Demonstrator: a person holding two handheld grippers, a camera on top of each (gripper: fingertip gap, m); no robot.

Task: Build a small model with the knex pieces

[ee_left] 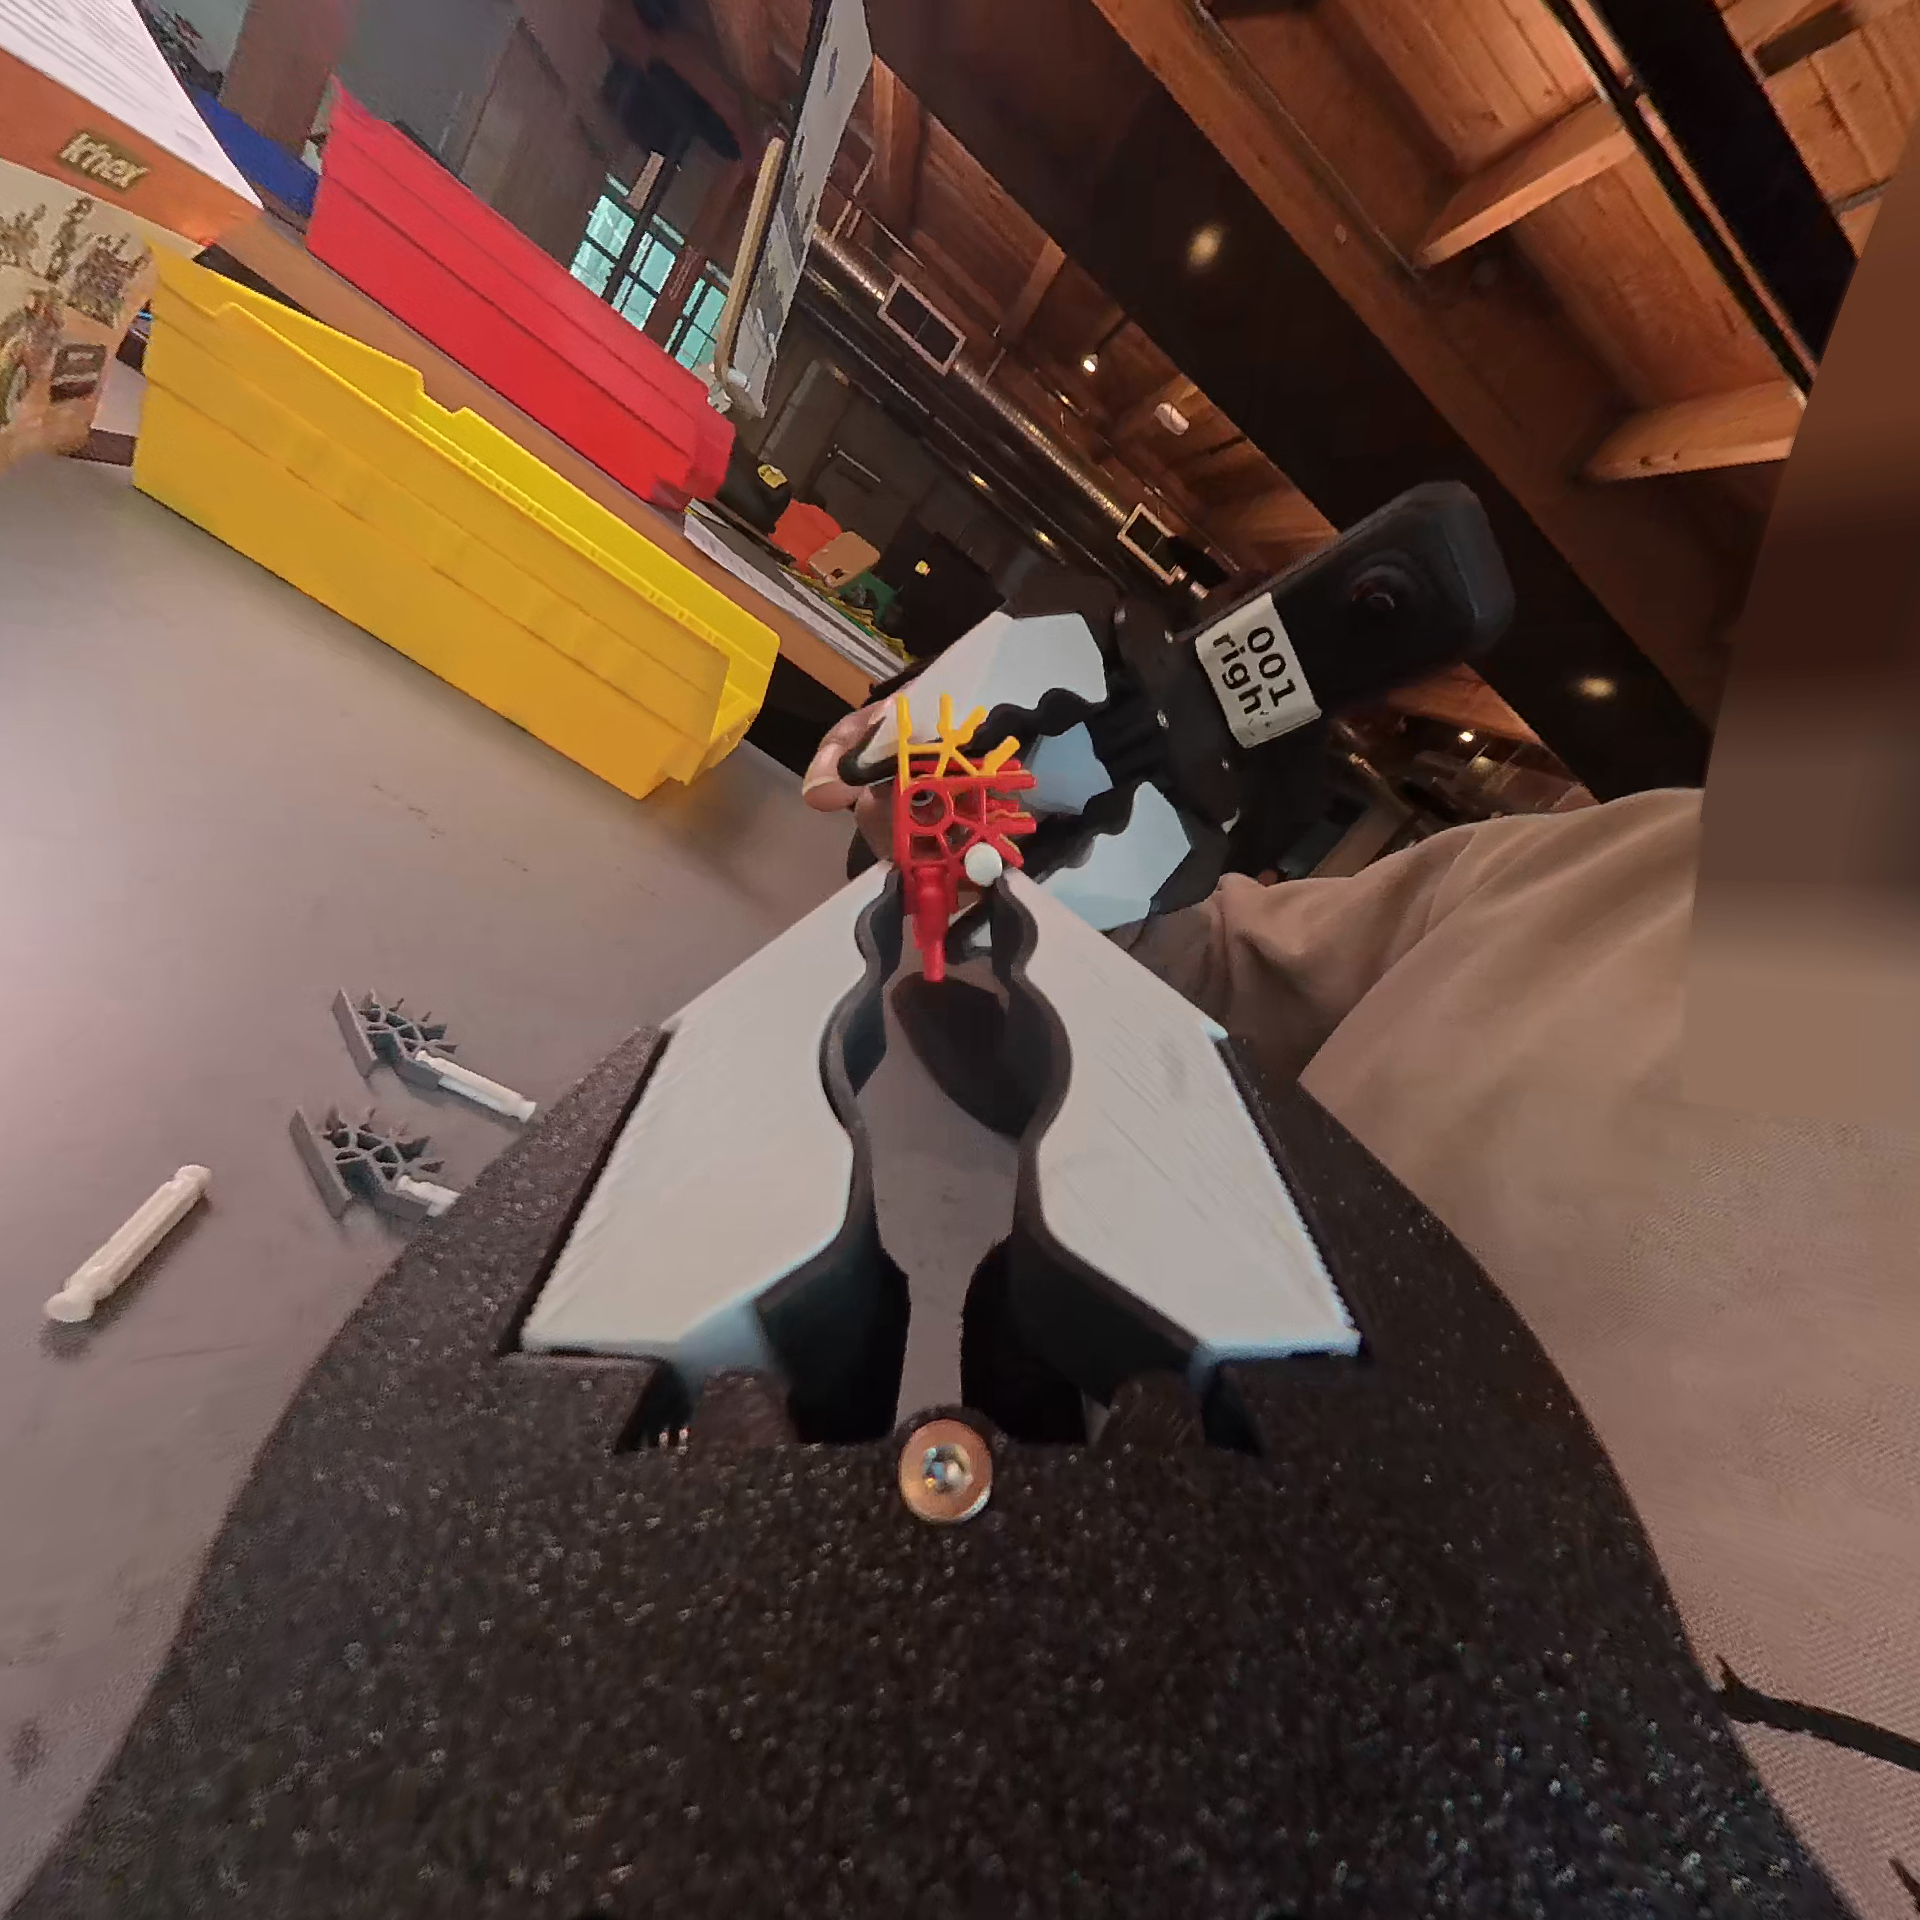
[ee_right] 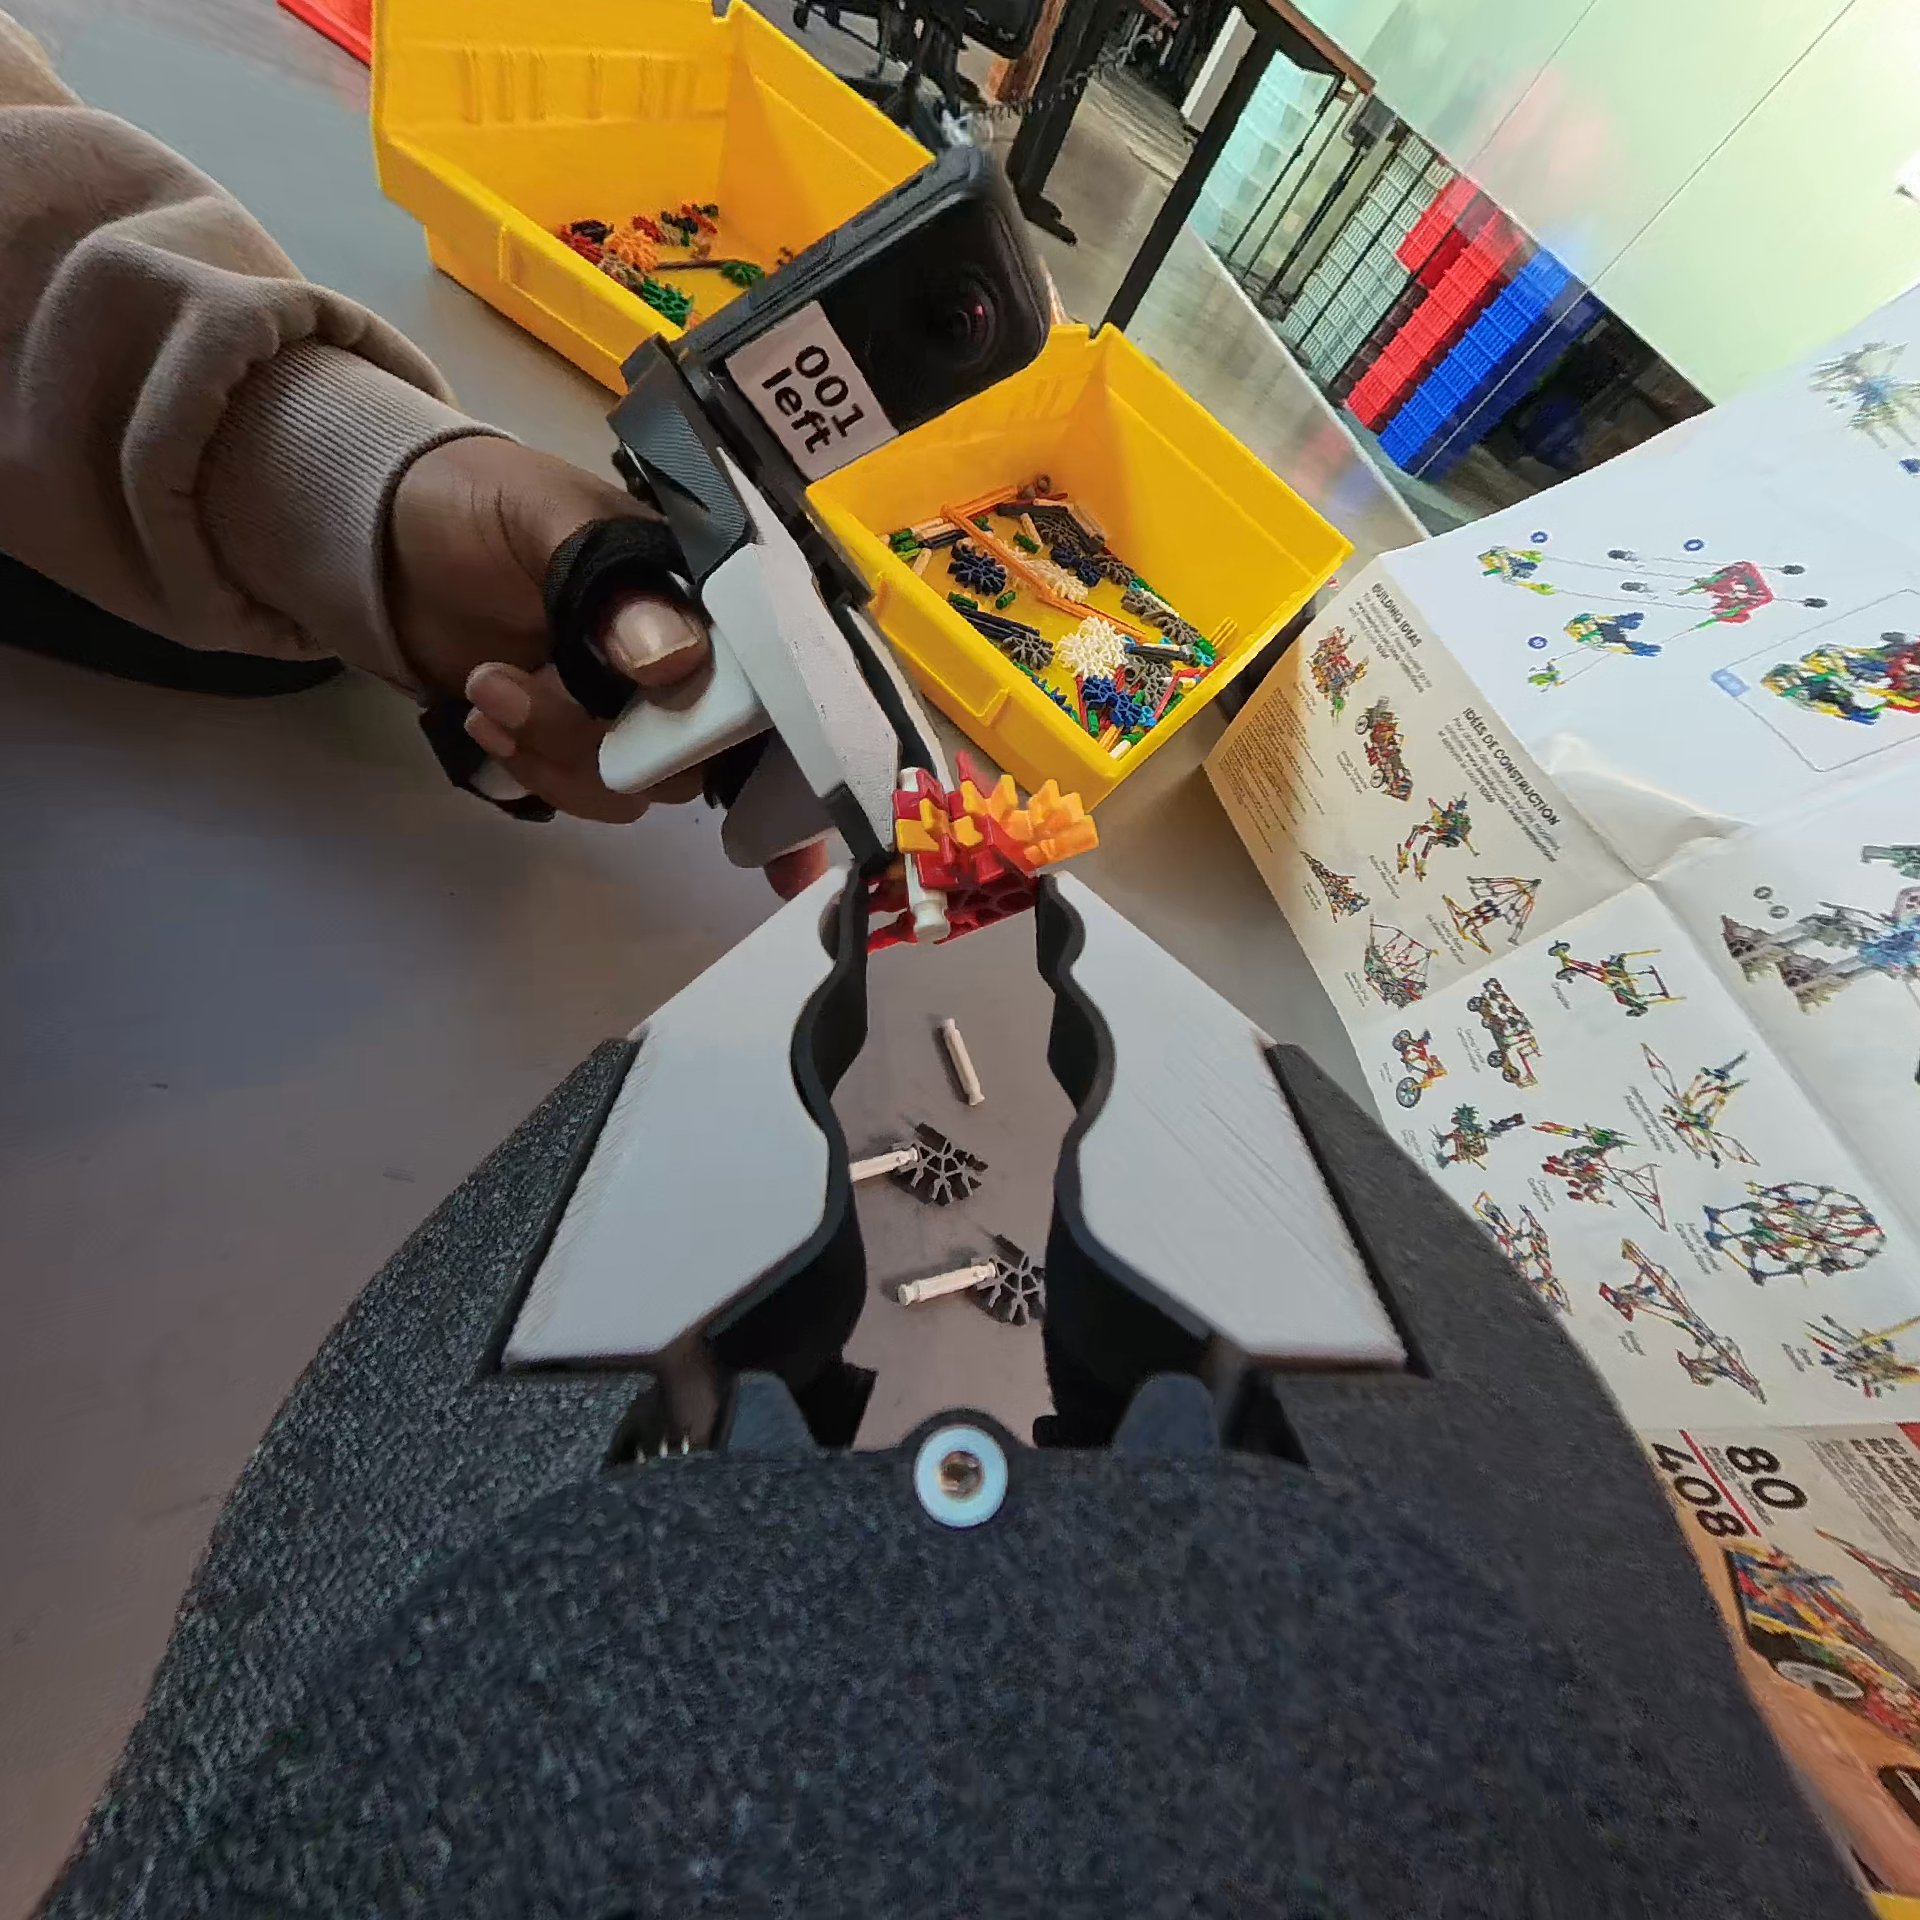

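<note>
We pinch one red-and-yellow connector cluster (ee_right: 971, 852) between both hand-held grippers.

Left hand-held gripper (ee_left: 940, 883) nearly closed on it; right hand-held gripper (ee_right: 945, 894) part-spread around it, above the desk (ee_right: 312, 935).

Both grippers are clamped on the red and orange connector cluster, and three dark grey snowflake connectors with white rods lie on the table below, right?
Not quite: only two dark grey connectors with white rods lie there, plus one loose white rod. The right wrist view shows this. The left gripper and right gripper do both clamp the connector cluster.
</note>
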